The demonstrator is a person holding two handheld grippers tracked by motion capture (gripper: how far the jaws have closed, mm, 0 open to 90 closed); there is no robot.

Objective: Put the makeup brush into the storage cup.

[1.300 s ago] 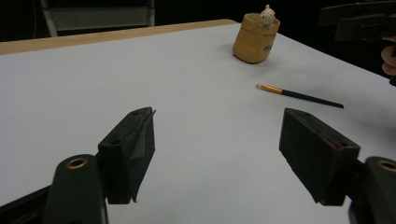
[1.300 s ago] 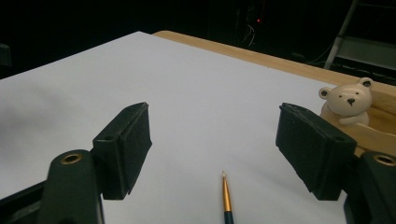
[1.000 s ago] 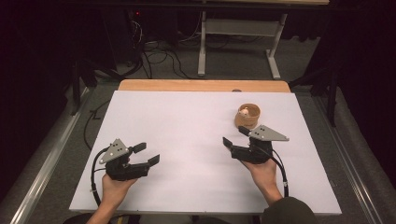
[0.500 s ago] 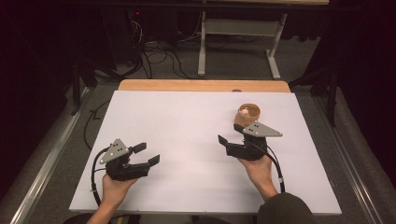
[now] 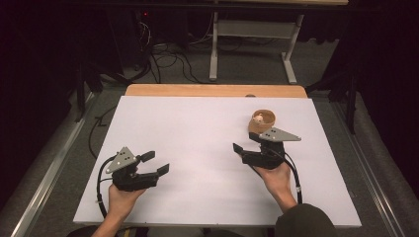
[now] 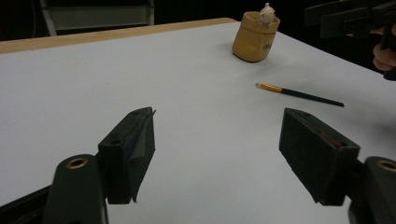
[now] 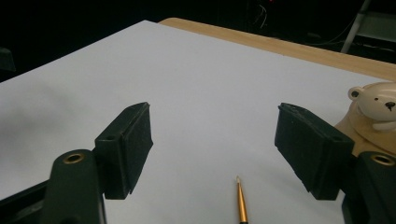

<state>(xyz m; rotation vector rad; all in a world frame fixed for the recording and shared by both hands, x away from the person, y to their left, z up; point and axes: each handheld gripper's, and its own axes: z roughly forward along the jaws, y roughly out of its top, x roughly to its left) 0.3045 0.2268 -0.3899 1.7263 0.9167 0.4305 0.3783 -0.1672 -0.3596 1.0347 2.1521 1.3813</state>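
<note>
While the right gripper (image 5: 249,148) hangs over the right half of the white-covered table (image 5: 197,148), its jaws stand wide apart and hold nothing. In the right gripper view a thin black brush with a gold ferrule (image 7: 241,203) lies on the table directly below the gap, at 6 o'clock, its pale tip pointing toward 12 and its long axis roughly in line with the gripper's approach. The jaws would therefore close across the shaft, which suits a pinch. In the left gripper view the same brush (image 6: 299,94) lies at about 2 o'clock, well apart from the left gripper (image 6: 233,158), whose jaws are also wide and empty. The right gripper is plainly the nearer.

A tan cylindrical cup with a small white bear figure on its rim (image 5: 262,121) stands just beyond the right gripper, at about 1 o'clock in the high view, near the brush but not touching it. Judgement: nothing blocks a descent onto the brush; the cup is the only close neighbour.
</note>
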